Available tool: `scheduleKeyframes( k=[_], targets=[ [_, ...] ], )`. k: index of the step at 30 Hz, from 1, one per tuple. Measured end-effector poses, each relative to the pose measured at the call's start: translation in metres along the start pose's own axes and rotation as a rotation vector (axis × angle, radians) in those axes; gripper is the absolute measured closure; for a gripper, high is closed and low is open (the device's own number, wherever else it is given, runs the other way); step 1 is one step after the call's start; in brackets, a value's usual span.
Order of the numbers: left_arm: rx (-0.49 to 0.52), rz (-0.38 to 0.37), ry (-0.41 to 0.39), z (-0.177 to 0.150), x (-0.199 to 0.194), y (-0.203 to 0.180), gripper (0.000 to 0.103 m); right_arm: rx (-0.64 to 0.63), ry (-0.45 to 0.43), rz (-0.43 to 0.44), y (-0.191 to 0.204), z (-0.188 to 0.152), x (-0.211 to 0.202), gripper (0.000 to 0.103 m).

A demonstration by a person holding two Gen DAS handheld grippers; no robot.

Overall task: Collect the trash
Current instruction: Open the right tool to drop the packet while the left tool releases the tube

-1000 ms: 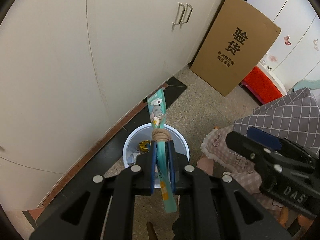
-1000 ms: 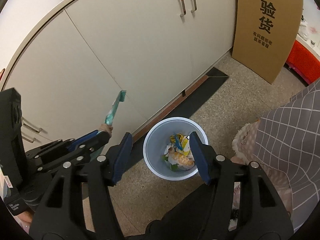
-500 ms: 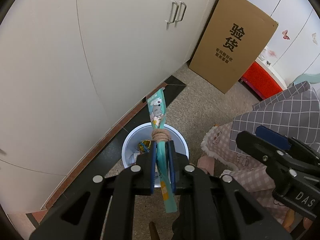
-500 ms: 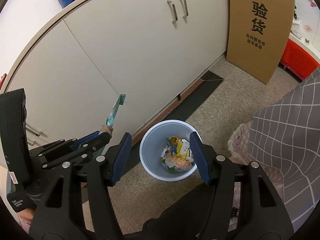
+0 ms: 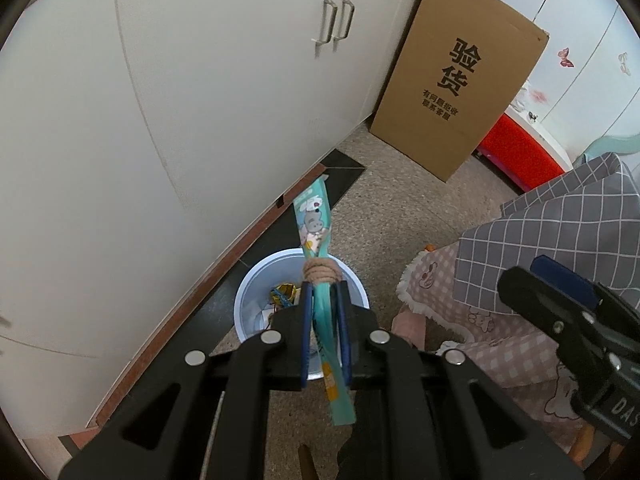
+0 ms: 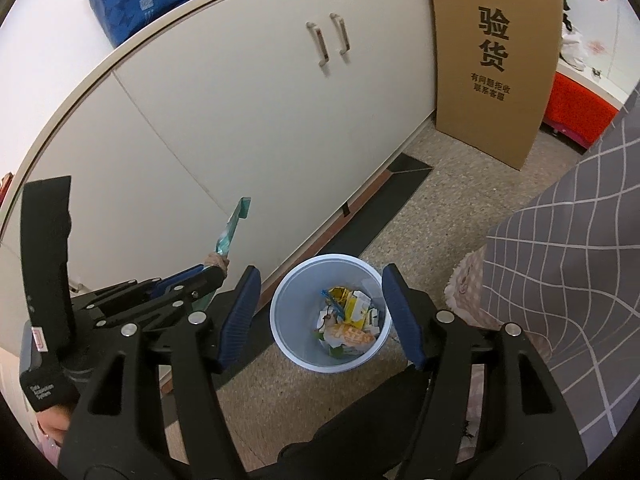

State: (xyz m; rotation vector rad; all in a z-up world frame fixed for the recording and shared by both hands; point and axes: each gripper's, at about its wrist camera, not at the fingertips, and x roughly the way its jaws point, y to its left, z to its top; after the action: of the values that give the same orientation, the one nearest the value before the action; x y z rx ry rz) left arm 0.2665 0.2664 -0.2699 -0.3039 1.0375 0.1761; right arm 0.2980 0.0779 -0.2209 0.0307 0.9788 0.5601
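Observation:
My left gripper [image 5: 323, 292] is shut on a long teal snack wrapper [image 5: 314, 220] with a cartoon print and a brown piece at the fingertips. It hangs above the near rim of the pale blue trash bin [image 5: 256, 300]. From the right wrist view the same wrapper [image 6: 232, 230] sticks up out of the left gripper [image 6: 212, 276], left of the bin [image 6: 288, 332]. The bin holds several crumpled wrappers [image 6: 348, 320]. My right gripper [image 6: 320, 308] hovers above the bin with its jaws opening and nothing between them.
White cabinet doors [image 5: 180, 100] run along the left and back. A tall cardboard box [image 5: 460, 96] leans against them at the far end, with a red box [image 5: 520, 156] behind it. A grey checked cloth [image 5: 560, 232] and a pink blanket [image 5: 460, 304] lie on the right.
Both grippers have drifted a little across the floor, so the bin and cabinets sit slightly shifted in both views. The left still grips the wrapper; the right jaws stand a little wider.

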Motion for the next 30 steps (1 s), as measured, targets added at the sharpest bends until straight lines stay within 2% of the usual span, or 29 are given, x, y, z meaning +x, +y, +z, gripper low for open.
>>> scheduleKeyframes(
  k=[8,12,13,15,17,18,25,30],
  targets=[
    [0.028,0.016,0.015,0.013,0.012,-0.013,0.091,0.059,-0.026,-0.003,-0.016,0.001,-0.003,0.038],
    [0.031,0.035,-0.001,0.017,0.016,-0.018,0.086,0.068,-0.03,-0.003,-0.021,0.0,-0.003,0.038],
    [0.031,0.044,-0.002,0.018,0.017,-0.019,0.081,0.071,-0.029,-0.002,-0.022,-0.001,-0.004,0.038],
    [0.029,0.059,0.001,0.019,0.019,-0.019,0.048,0.073,-0.028,0.0,-0.023,-0.002,-0.005,0.038],
    [0.014,0.087,-0.019,0.019,0.017,-0.018,0.037,0.073,-0.032,-0.002,-0.024,-0.002,-0.008,0.038],
    [0.0,0.095,-0.031,0.018,0.014,-0.016,0.034,0.073,-0.033,-0.002,-0.023,-0.002,-0.008,0.038],
    [-0.026,0.078,-0.055,0.011,-0.01,-0.015,0.032,0.068,-0.062,0.01,-0.021,0.002,-0.028,0.038],
    [-0.031,0.052,-0.105,0.008,-0.045,-0.02,0.031,0.049,-0.112,0.042,-0.016,0.004,-0.059,0.038]
  ],
)
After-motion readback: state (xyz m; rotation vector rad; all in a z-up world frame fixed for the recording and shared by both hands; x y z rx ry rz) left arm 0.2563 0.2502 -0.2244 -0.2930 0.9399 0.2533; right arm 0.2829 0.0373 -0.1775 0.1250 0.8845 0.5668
